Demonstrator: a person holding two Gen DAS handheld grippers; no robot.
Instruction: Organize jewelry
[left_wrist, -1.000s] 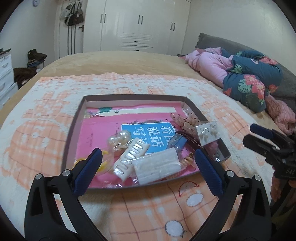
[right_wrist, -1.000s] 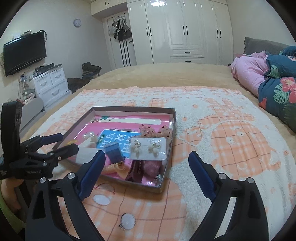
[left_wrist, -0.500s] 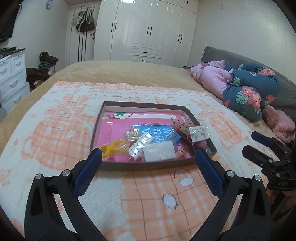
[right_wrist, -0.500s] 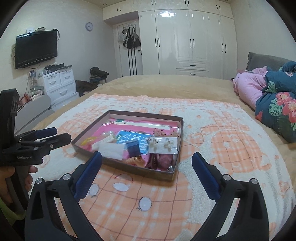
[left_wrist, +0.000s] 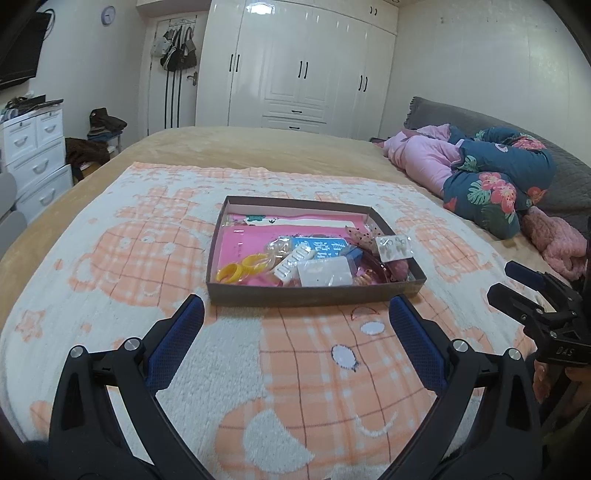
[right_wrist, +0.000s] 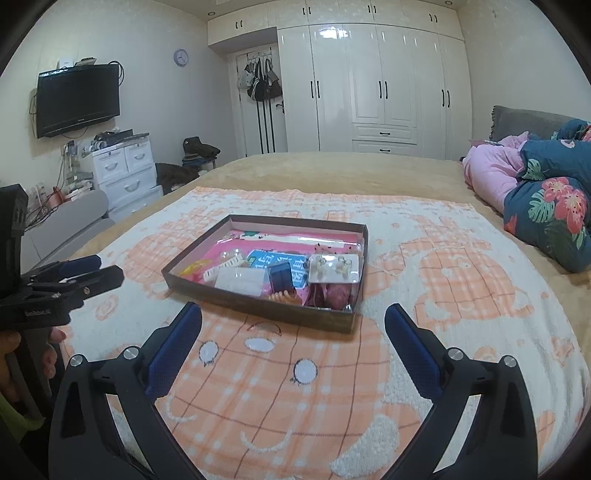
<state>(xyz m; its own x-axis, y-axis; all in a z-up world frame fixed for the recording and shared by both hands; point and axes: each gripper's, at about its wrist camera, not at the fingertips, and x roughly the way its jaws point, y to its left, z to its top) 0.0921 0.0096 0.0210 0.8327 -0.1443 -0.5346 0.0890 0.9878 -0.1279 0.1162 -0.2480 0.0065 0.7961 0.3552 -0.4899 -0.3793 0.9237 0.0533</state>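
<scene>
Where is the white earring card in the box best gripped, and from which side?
Judging by its pose, grip the earring card across its short edges from above: it rests tilted on other items beside the box's right wall, its top face exposed.

Both grippers pulled back from tray, now farther off; right gripper jaws wider

Lying on a blanket spread across a bed: a shallow box crowded with hair clips, an earring card at its right edge and a booklet underneath. Standing behind the bed, a wardrobe; sitting to the left, a drawer unit; piling up to the right, bedding.
</scene>
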